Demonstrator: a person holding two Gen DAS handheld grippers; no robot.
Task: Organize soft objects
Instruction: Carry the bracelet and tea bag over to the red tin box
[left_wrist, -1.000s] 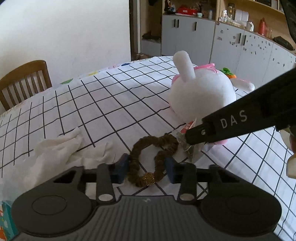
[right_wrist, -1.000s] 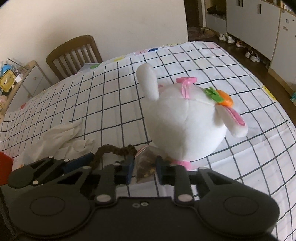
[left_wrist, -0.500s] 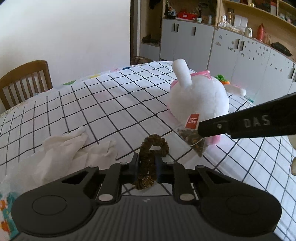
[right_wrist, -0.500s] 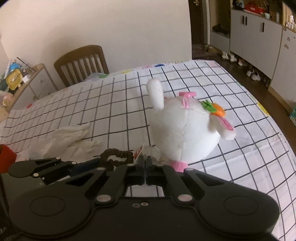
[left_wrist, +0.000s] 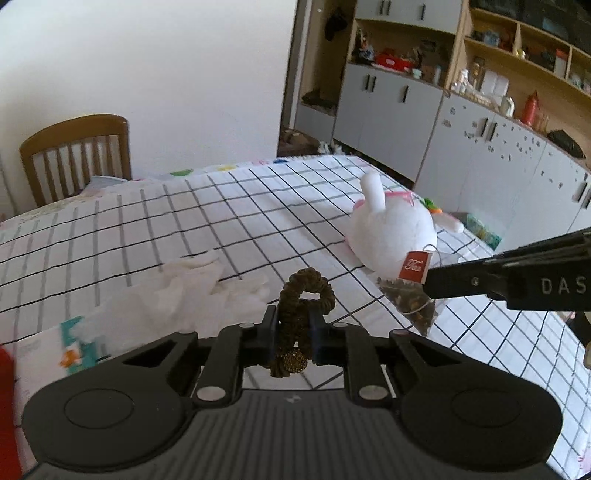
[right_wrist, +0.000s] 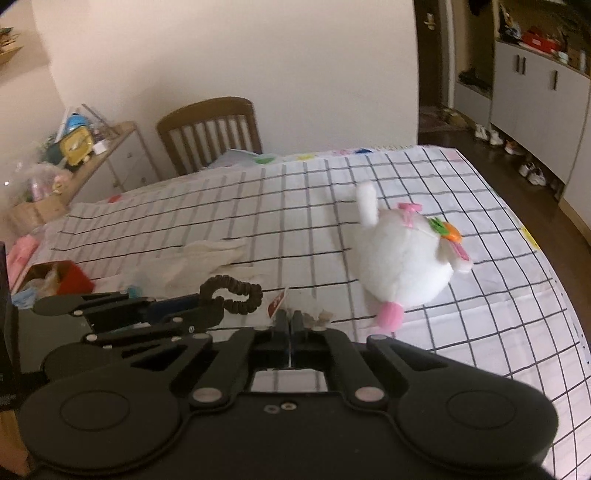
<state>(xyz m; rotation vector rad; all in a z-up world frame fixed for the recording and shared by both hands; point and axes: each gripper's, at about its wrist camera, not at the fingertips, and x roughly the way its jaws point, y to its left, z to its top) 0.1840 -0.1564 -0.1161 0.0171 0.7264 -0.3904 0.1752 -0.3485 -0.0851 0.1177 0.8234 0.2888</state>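
The left tool (left_wrist: 291, 334) is closed on a brown hair scrunchie (left_wrist: 301, 306), which is lifted above the desk (left_wrist: 155, 221). The scrunchie is pinched at its lower part between the two fingers; its loop sticks out forward past the fingertips, and its small golden knob hangs behind them, close to the camera. Its long axis runs along the fingers, pointing toward the far edge of the desk. In the right wrist view the same scrunchie (right_wrist: 232, 293) shows as a flattened loop beyond the left tool's tips.

The right tool (right_wrist: 291, 320) is closed on a tea bag (left_wrist: 413, 302). In the left wrist view the tool comes in from the right side and grips the bag near its top, beside the red paper tag (left_wrist: 414, 266). The mesh pouch hangs down and slightly tilted below the fingertips, above the desk; its pointed end faces down.

A white plush rabbit (right_wrist: 402, 267) lies on the checked cloth near the right edge of the desk, one ear pointing up. A white crumpled cloth (left_wrist: 192, 291) lies toward the left edge, beyond the left tool
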